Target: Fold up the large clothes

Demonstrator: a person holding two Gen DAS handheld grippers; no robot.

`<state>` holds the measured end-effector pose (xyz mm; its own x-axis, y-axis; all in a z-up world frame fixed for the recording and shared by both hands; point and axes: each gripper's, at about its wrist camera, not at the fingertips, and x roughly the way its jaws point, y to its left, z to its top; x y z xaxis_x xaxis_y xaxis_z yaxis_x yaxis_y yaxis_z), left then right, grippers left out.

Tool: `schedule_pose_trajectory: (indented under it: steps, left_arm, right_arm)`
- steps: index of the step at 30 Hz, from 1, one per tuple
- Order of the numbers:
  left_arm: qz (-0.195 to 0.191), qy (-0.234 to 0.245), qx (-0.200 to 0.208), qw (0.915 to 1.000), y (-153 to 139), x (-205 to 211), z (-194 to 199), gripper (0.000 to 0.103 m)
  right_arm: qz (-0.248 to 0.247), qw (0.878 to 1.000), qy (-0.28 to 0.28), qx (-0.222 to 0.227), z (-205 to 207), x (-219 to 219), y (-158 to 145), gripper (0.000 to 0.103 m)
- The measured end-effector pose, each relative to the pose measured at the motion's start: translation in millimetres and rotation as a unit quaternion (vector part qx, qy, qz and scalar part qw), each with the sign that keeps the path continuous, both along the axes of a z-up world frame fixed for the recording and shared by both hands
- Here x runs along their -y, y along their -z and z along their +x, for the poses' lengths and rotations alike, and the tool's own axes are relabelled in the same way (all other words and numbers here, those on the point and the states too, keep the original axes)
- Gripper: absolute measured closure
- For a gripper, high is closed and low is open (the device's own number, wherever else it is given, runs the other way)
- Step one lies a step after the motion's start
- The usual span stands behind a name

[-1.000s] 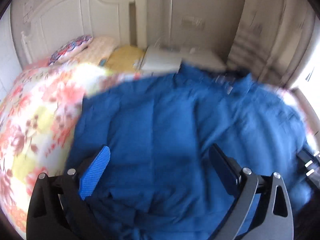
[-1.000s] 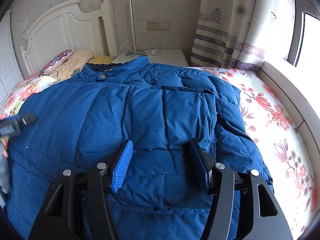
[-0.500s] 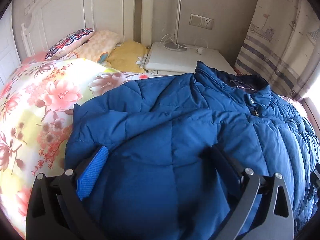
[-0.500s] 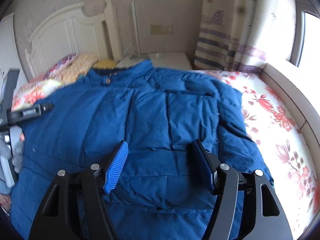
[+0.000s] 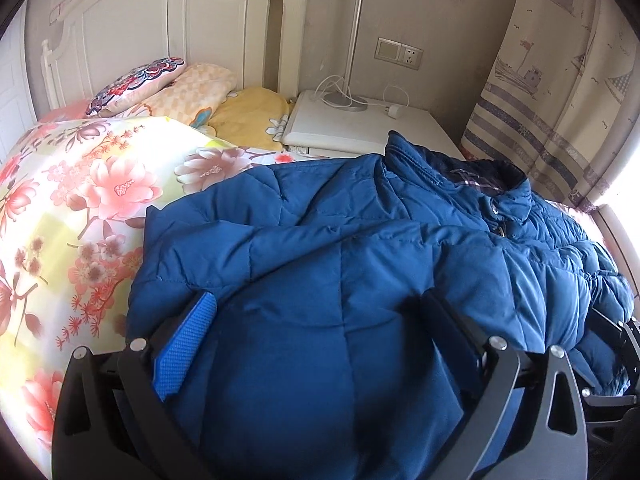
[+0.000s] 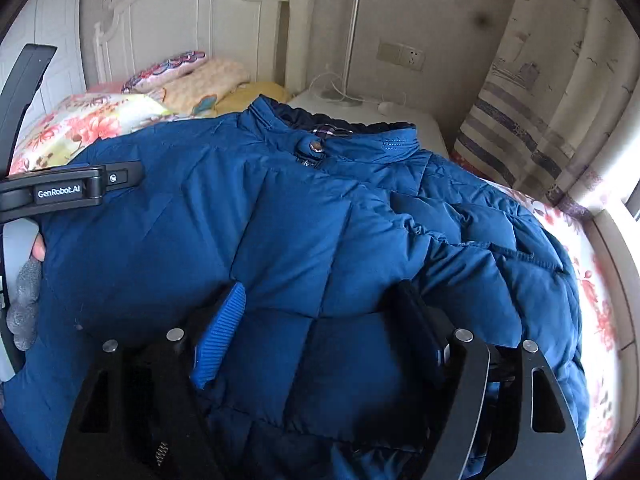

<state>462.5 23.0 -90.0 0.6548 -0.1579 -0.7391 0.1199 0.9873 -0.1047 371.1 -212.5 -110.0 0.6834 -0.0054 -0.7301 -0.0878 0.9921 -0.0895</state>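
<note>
Jacket (image 5: pixel 340 280): blue, spread on the bed (image 5: pixel 80 200), collar at 12 o'clock.
Left tongs (image 5: pixel 320 316): wide, over jacket.
Right tongs (image 6: pixel 320 304): wide, over jacket.

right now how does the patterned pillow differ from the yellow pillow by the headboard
The patterned pillow is white with dark red and navy motifs; the yellow pillow is plain yellow with a few pale flowers. The patterned pillow sits propped against the headboard, raised at an angle; the yellow pillow lies low, next to the nightstand. Both rest at the head of the bed, beyond the blue jacket.
</note>
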Motion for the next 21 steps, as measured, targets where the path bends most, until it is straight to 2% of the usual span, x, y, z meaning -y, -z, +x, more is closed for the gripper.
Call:
schedule_pose_trajectory:
  steps: [3, 5, 7, 9, 10, 11, 13, 16, 21]
  left_arm:
    - [0.002, 0.000, -0.001, 1.0000, 0, 0, 1, 0.002]
    - [0.004, 0.000, -0.002, 1.0000, 0, 0, 1, 0.002]
    - [0.004, 0.000, -0.002, 1.0000, 0, -1, 2, 0.002]
    - [0.005, 0.000, -0.003, 1.0000, 0, 0, 1, 0.002]
    - [0.005, 0.001, -0.003, 1.0000, 0, 0, 1, 0.002]
    - [0.004, 0.001, -0.002, 1.0000, 0, 0, 1, 0.002]
    - [0.007, 0.002, -0.002, 1.0000, 0, 1, 1, 0.002]
    - [0.005, 0.002, -0.002, 1.0000, 0, 1, 2, 0.002]
    - [0.002, 0.002, -0.004, 1.0000, 0, 0, 3, 0.002]
  right_arm:
    - [-0.005, 1.000, -0.007, 0.001, -2, 8, -14, 0.030]
    - [-0.007, 0.999, 0.016, 0.027, -4, 24, -27, 0.030]
    - [0.017, 0.997, 0.055, 0.042, 2, 51, -37, 0.030]
    - [0.021, 0.996, 0.086, 0.032, 15, 74, -31, 0.030]
    - [0.022, 0.995, 0.097, 0.008, 25, 87, -18, 0.029]
    - [0.044, 0.995, 0.085, 0.000, 29, 95, -6, 0.028]
    - [0.062, 0.995, 0.081, 0.010, 28, 99, -2, 0.028]
    - [0.050, 0.995, 0.081, 0.019, 24, 93, -1, 0.028]
    - [0.085, 0.994, 0.072, 0.018, 26, 102, -2, 0.025]
